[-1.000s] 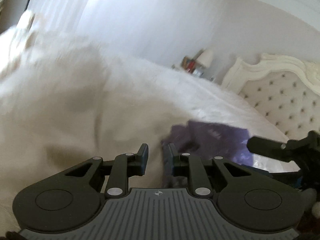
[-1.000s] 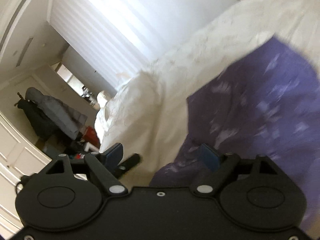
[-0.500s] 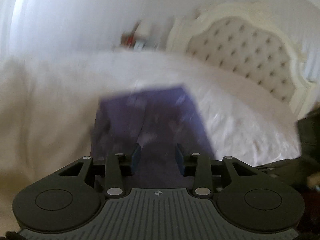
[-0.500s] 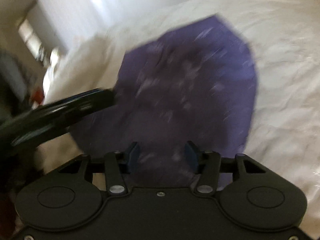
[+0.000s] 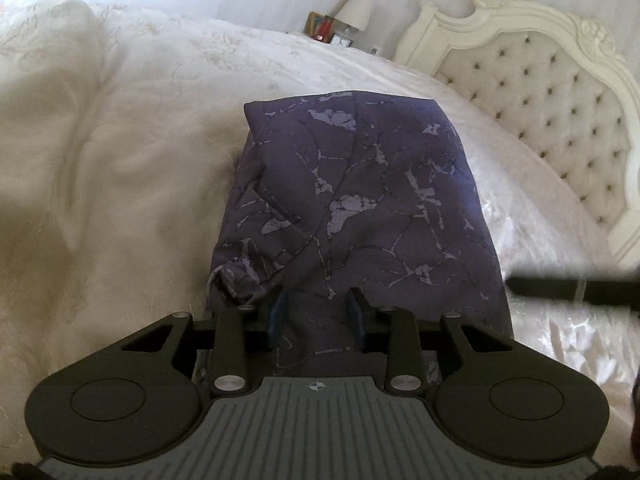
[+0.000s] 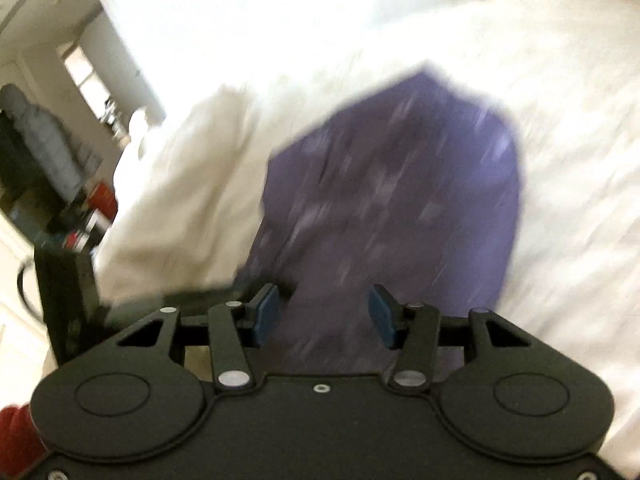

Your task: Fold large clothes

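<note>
A dark purple garment [image 5: 360, 200] with a pale marbled print lies folded into a narrow block on the white bed [image 5: 120, 160]. In the left wrist view my left gripper [image 5: 316, 314] is open, its blue pads just above the garment's near end, holding nothing. In the right wrist view, which is motion-blurred, the same purple garment [image 6: 392, 184] lies ahead. My right gripper [image 6: 324, 312] is open and empty over its near edge. A dark bar of the right gripper [image 5: 572, 286] shows at the right edge of the left wrist view.
A cream tufted headboard [image 5: 540, 80] stands at the right. A lamp [image 5: 354, 10] and small items sit on a nightstand behind the bed. A bunched white duvet [image 6: 180, 200] lies left of the garment. A hanging grey coat [image 6: 44, 144] and floor clutter are at the far left.
Both grippers swung round and now face the folded purple garment lengthwise. The left gripper's jaws have widened. The right gripper's jaws stay open.
</note>
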The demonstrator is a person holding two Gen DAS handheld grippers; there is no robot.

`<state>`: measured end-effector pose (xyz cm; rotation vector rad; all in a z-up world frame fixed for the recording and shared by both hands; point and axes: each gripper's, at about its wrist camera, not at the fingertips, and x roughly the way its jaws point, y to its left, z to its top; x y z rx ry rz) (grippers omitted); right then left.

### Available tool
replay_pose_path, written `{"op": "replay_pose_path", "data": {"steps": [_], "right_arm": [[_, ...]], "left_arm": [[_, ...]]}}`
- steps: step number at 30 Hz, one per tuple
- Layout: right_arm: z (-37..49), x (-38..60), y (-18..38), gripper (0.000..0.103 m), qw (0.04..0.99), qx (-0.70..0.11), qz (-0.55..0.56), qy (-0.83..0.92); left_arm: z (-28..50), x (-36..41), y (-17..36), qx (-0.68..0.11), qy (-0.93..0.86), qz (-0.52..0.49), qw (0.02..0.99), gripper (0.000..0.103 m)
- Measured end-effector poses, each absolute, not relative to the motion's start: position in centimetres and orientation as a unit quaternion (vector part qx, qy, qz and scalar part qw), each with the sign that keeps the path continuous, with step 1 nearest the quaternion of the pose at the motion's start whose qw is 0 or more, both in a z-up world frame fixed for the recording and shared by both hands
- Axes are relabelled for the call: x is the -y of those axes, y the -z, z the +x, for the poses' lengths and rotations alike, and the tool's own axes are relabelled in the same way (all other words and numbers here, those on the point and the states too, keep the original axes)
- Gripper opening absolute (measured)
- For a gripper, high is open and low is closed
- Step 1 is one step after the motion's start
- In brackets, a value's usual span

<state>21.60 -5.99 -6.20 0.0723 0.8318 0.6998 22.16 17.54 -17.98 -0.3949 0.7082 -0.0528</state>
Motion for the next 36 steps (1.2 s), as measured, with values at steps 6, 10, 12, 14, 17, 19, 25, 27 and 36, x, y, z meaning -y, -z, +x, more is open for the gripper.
{"op": "replay_pose_path", "data": {"steps": [6, 10, 12, 14, 17, 19, 25, 27, 36], "right_arm": [[24.7, 6.2, 3.7, 0.058, 0.894, -0.330, 0.023, -0.302], [27.1, 4.9, 3.7, 0.059, 0.900, -0.323, 0.014, -0.291], [28.6, 3.9, 4.1, 0.059, 0.902, -0.325, 0.003, -0.285], [30.0, 3.0, 4.6, 0.059, 0.902, -0.333, -0.009, -0.275], [32.1, 2.0, 6.0, 0.059, 0.901, -0.352, -0.020, -0.252], [33.3, 1.7, 7.0, 0.059, 0.899, -0.368, -0.022, -0.238], [36.0, 0.1, 10.5, 0.071, 0.876, -0.425, -0.038, -0.224], [35.6, -1.1, 11.3, 0.086, 0.877, -0.418, -0.073, -0.225], [34.6, -1.7, 12.4, 0.093, 0.884, -0.398, -0.106, -0.222]], "left_arm": [[22.1, -17.3, 17.9, -0.345, 0.023, -0.191, 0.919, 0.032], [22.1, -17.4, 17.9, -0.346, 0.024, -0.193, 0.918, 0.032], [22.2, -17.4, 17.9, -0.346, 0.023, -0.193, 0.918, 0.032], [22.2, -17.4, 17.9, -0.347, 0.023, -0.192, 0.918, 0.032], [22.2, -17.3, 17.8, -0.348, 0.022, -0.191, 0.918, 0.032], [22.2, -17.3, 17.8, -0.348, 0.023, -0.193, 0.917, 0.032], [22.4, -17.5, 17.8, -0.349, 0.025, -0.200, 0.915, 0.032], [22.4, -17.5, 17.8, -0.349, 0.025, -0.200, 0.915, 0.032], [22.4, -17.4, 17.9, -0.352, 0.021, -0.197, 0.915, 0.031]]}}
